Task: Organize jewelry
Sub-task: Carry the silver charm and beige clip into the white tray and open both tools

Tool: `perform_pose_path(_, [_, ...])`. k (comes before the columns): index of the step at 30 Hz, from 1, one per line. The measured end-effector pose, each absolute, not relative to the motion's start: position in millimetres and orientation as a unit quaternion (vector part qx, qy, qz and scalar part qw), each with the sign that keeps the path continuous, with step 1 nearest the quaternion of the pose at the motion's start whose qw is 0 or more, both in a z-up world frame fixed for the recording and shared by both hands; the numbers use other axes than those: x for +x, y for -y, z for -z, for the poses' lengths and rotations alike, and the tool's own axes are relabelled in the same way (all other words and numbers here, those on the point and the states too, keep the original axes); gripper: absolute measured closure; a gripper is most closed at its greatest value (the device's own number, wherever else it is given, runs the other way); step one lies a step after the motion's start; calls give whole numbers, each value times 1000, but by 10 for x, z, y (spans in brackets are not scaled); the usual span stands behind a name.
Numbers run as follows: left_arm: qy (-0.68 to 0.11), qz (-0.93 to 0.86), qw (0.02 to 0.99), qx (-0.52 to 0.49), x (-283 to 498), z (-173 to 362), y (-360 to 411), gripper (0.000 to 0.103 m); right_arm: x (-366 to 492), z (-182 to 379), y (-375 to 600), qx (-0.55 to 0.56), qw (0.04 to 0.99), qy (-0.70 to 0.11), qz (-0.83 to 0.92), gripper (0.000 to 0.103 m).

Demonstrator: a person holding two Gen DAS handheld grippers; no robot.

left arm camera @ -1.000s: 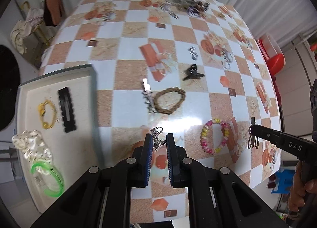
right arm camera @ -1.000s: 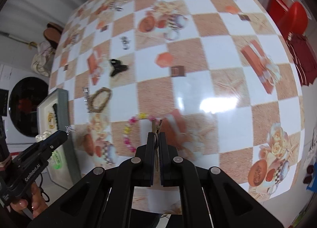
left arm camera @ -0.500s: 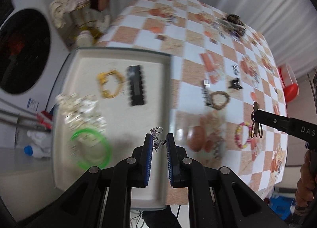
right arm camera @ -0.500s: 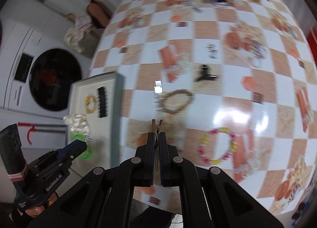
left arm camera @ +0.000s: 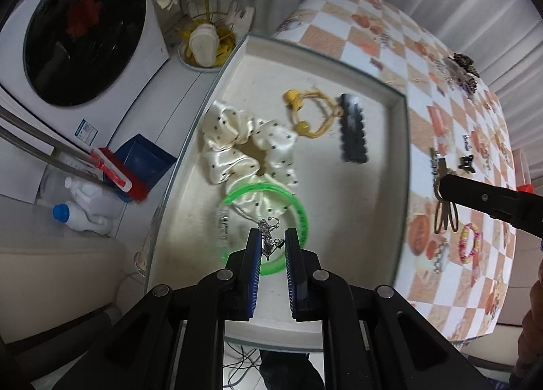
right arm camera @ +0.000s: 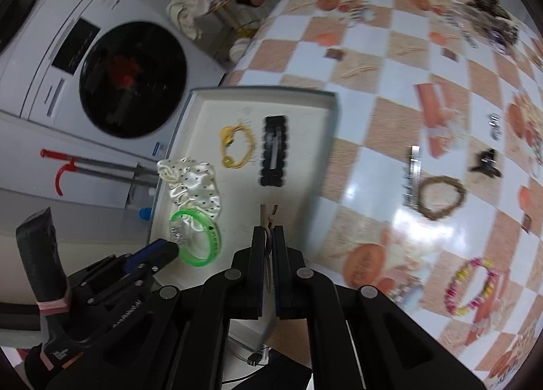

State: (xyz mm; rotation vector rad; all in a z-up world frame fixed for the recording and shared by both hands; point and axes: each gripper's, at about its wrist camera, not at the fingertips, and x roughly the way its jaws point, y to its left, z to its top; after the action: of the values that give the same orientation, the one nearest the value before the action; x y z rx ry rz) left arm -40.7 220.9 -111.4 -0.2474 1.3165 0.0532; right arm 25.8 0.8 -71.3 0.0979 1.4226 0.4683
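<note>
Left tool [left arm camera: 273, 242] pinches a thin silver chain [left arm camera: 269, 233], held above a glossy green plastic bangle [left arm camera: 298, 217] inside the shallow cream tray [left arm camera: 356, 193]. Right tool [right arm camera: 268, 237] is clamped on a flat bronze metal clip [right arm camera: 268, 217] over the tray's right part. Also in the tray: satin dotted scrunchie [left arm camera: 237, 149], yellow cord tie [left arm camera: 305, 112], black scalloped snap clip [left arm camera: 353, 134]. Beaded bracelets sit on the checkered glossy table [right arm camera: 390, 112].

A white tray [left arm camera: 390, 166] holds a green bangle [left arm camera: 298, 210], yellow tie [left arm camera: 307, 112] and black-dotted cream scrunchie [left arm camera: 230, 145].
</note>
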Motion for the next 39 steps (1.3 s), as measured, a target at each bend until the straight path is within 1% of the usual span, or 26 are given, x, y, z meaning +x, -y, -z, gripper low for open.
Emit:
perform_pose_path(8, [-626, -27, 773, -99, -396, 1399, -2229, 84, 300, 1077, -370, 18, 715, -665, -216, 99])
perform_pose_path(18, [-649, -45, 755, -83, -568, 1559, -2366, 84, 300, 1421, -427, -3, 698, -689, -196, 99])
perform_pose_path(25, [-646, -56, 758, -68, -589, 1525, -2338, 84, 293, 1568, -386, -13, 691, -699, -185, 99])
perform_pose_path(36, [-644, -68, 761, -37, -544, 1399, -2199, 84, 384, 1590, -435, -14, 682, -707, -187, 98])
perform_pose_path(39, [-645, -69, 760, -31, -540, 1371, -2143, 84, 409, 1604, -442, -8, 680, -708, -189, 96])
